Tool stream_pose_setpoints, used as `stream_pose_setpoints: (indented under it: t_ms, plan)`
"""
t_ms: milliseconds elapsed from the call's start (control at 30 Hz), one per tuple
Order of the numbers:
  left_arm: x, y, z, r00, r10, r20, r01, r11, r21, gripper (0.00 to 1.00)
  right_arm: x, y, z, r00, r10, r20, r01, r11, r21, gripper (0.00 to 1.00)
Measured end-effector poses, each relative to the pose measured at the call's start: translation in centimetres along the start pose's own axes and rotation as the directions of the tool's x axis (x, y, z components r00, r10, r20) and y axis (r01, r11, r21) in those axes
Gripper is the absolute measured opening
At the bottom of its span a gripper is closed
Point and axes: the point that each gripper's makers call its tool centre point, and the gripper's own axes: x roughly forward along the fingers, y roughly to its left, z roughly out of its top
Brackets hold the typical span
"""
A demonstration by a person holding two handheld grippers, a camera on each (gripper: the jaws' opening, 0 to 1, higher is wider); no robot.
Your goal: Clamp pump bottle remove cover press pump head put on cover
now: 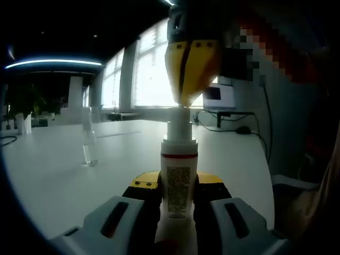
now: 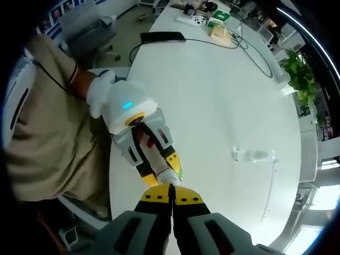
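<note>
A white pump bottle (image 1: pixel 179 175) with a red band stands upright, and my left gripper (image 1: pixel 178 187) is shut on its body. My right gripper (image 1: pixel 184 98) comes down from above with its yellow jaws shut, and their tips touch the top of the pump head (image 1: pixel 179 123). In the right gripper view, my right gripper (image 2: pixel 171 192) is just over the bottle top (image 2: pixel 169 176), with the left gripper (image 2: pixel 162 162) held by a gloved hand (image 2: pixel 101 93). The clear cover (image 1: pixel 89 142) stands apart on the table (image 2: pixel 212 95); it is also in the right gripper view (image 2: pixel 256 155).
The white table (image 1: pixel 58 175) stretches far to the left. A monitor (image 1: pixel 219 96) and cables (image 1: pixel 249 130) sit at its far right end. Boxes and a black cable (image 2: pixel 212 40) lie at one end, with a plant (image 2: pixel 300 77) beyond. A person in beige (image 2: pixel 48 143) stands at the table edge.
</note>
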Motion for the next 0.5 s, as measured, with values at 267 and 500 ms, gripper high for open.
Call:
stream_pose_setpoints:
  t_ms: [267,500]
  plan:
    - [-0.02,-0.15,0.02,1.0,0.0,0.0,0.0,1.0,0.0,0.14,0.02,-0.14,0.06,1.0,0.001,0.001,-0.001,1.0,-0.003,0.0]
    - [-0.03,-0.25,0.06,1.0,0.0,0.0,0.0,1.0,-0.001,0.14,0.0,-0.15,0.07,1.0,0.007,0.004,-0.007,1.0,0.0,0.0]
